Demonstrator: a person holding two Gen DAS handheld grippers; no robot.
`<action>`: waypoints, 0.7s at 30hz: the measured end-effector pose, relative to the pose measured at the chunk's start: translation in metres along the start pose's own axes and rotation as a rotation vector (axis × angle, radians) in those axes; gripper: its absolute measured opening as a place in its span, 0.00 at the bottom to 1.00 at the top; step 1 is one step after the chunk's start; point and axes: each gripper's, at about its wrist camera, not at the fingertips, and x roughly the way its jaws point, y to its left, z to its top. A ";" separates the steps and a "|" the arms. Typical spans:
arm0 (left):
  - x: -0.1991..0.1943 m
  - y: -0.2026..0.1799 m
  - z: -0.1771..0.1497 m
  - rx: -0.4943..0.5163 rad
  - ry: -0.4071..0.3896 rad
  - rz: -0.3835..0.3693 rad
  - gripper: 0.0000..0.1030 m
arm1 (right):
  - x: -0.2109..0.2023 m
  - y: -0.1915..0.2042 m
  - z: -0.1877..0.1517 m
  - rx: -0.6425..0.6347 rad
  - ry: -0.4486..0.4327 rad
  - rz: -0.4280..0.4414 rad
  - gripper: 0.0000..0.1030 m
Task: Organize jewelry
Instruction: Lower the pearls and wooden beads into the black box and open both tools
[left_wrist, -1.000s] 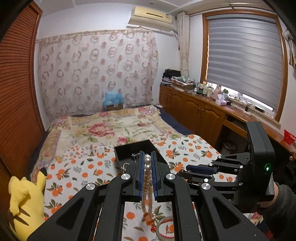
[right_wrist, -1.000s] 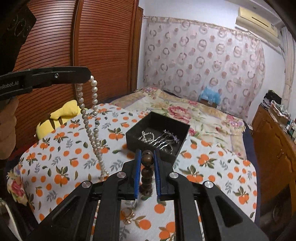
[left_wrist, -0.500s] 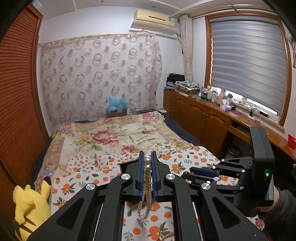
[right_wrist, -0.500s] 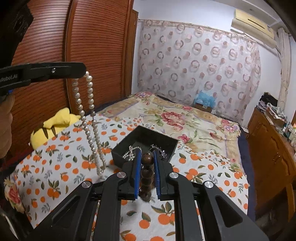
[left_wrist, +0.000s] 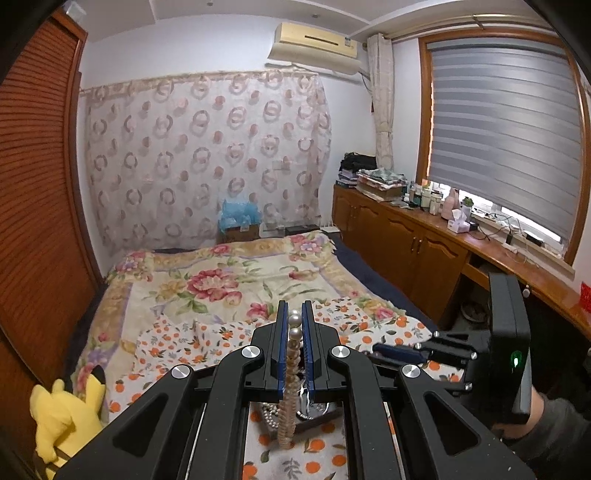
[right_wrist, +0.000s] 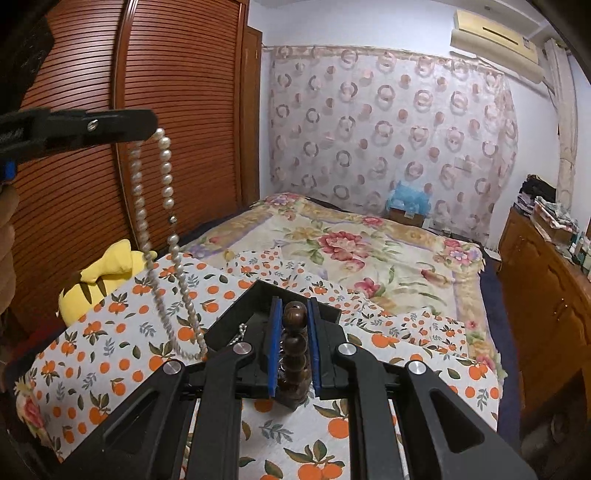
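Observation:
My left gripper (left_wrist: 294, 319) is shut on a white pearl necklace (left_wrist: 290, 398), which hangs down in a long loop. In the right wrist view the necklace (right_wrist: 162, 236) dangles from the left gripper (right_wrist: 149, 127), its low end beside the black jewelry box (right_wrist: 255, 306). My right gripper (right_wrist: 293, 314) is shut on a dark brown wooden bead bracelet (right_wrist: 293, 347), held above the box. The box lies on the orange-print cloth (right_wrist: 110, 354) and holds silver chains (right_wrist: 242, 328). In the left wrist view the box (left_wrist: 317, 415) is mostly hidden under my fingers.
A yellow plush toy (left_wrist: 66, 410) lies at the bed's left edge, beside the wooden wardrobe (right_wrist: 92, 184). A floral bedspread (left_wrist: 221, 280) covers the far bed. Wooden cabinets (left_wrist: 406, 251) with clutter run along the right under the window.
Both grippers have risen with their jewelry. The pearl loop now hangs free beside the box and the box sits closer under the right gripper.

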 end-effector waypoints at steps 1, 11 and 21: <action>0.004 0.001 0.003 -0.008 0.004 -0.003 0.06 | 0.001 -0.002 -0.001 0.005 0.001 0.003 0.14; 0.038 0.012 0.011 -0.040 0.022 0.013 0.06 | 0.004 -0.017 -0.013 0.033 0.015 0.013 0.15; 0.094 0.029 -0.046 -0.061 0.161 0.023 0.06 | 0.014 -0.030 -0.011 0.069 0.021 0.019 0.15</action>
